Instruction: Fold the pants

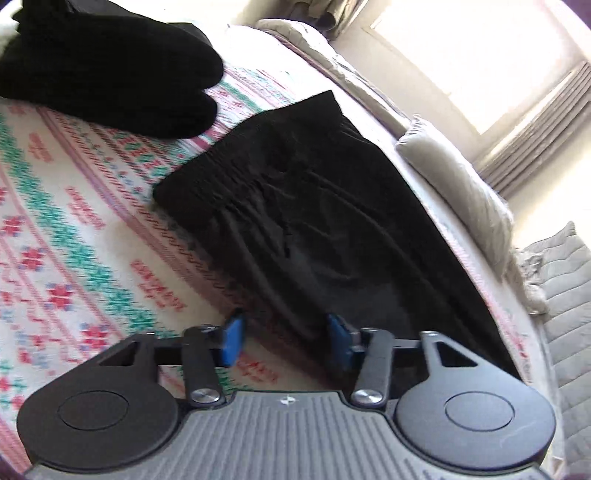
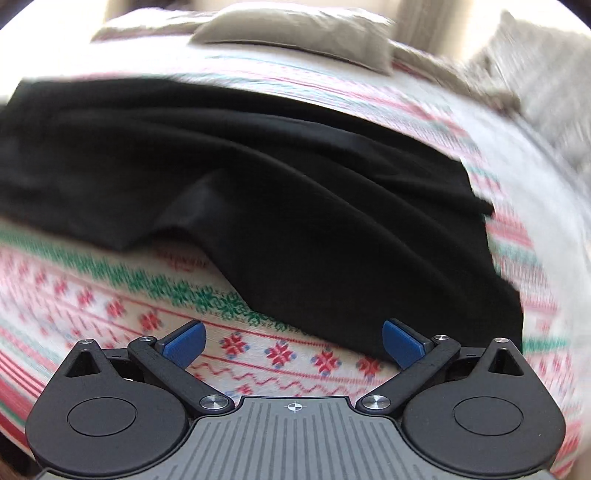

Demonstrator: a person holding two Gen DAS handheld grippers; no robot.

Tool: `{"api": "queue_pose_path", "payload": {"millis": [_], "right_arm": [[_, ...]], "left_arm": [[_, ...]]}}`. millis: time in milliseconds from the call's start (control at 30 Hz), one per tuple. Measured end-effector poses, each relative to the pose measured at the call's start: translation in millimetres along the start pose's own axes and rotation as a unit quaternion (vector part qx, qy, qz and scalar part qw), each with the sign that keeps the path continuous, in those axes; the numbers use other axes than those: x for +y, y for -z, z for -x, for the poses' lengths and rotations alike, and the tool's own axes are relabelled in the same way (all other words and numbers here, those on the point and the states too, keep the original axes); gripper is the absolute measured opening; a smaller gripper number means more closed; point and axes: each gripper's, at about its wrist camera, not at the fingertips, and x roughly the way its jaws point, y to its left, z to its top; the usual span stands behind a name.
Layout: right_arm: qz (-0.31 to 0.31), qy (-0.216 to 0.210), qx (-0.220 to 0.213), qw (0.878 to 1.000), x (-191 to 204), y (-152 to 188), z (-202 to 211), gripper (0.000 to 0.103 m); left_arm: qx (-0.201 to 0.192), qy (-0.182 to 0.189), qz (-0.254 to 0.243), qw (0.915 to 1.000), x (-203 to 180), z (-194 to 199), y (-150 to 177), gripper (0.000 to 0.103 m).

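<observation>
Black pants (image 1: 314, 221) lie spread on a patterned bed blanket (image 1: 74, 236), waistband toward the far left, legs running toward me. My left gripper (image 1: 286, 339) is open and empty, just above the near edge of the pants. In the right wrist view the pants (image 2: 295, 221) lie wrinkled across the blanket (image 2: 110, 306), with one edge lifted in a fold. My right gripper (image 2: 293, 341) is wide open and empty, just short of the pants' near edge; its right finger sits over the black cloth.
A stack of folded black clothes (image 1: 110, 74) sits on the bed at the upper left. Grey pillows (image 1: 461, 184) (image 2: 295, 33) lie along the far side of the bed. A bright window (image 1: 498, 55) and a grey quilted cover (image 1: 565, 314) are at the right.
</observation>
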Motion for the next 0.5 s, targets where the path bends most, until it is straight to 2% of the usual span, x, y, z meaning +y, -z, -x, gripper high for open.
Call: {"api": "queue_pose_path", "payload": {"millis": [33,100,133,167,200,233,267,333,500], "right_arm": [[0.019,0.013,-0.008,1.0,3.1,0.5,-2.6,0.097],[0.035,0.017,-0.027,0.999,4.4,0.4,-4.9,0.094],[0.039,0.01,-0.035,0.999,4.6,0.2,-5.1,0.082],[0.04,-0.004,-0.04,0.998,4.5,-0.2,-4.8,0.062],[0.041,-0.016,-0.045,0.998,3.2,-1.0,-5.5,0.048],[0.044,-0.022,-0.046,0.998,1.7,-1.8,-5.6,0.018],[0.047,-0.019,-0.045,0.998,1.9,-2.6,-6.4,0.002],[0.049,-0.01,-0.044,0.998,0.3,-4.5,-2.8,0.0],[0.039,-0.046,-0.036,0.998,-14.0,-6.2,18.3,0.0]], "left_arm": [[-0.001,0.005,0.004,1.0,-0.5,-1.4,-0.7,0.036],[-0.003,0.01,0.009,0.9999,-0.3,-4.6,-2.2,0.014],[-0.005,0.007,0.008,0.9999,-0.2,-5.6,-3.0,0.008],[-0.006,0.004,0.006,1.0,-0.3,-5.5,-3.3,0.005],[-0.009,0.004,0.006,0.9999,0.1,-4.2,-3.4,0.004],[-0.01,0.003,0.006,0.9999,0.5,-3.3,-4.1,0.004],[-0.013,0.0,0.003,0.9999,-0.1,0.0,-4.8,0.004],[-0.014,-0.004,-0.008,0.9999,-1.7,9.3,-5.6,0.004],[-0.003,-0.03,-0.061,0.9977,-8.2,37.0,-4.9,0.004]]}}
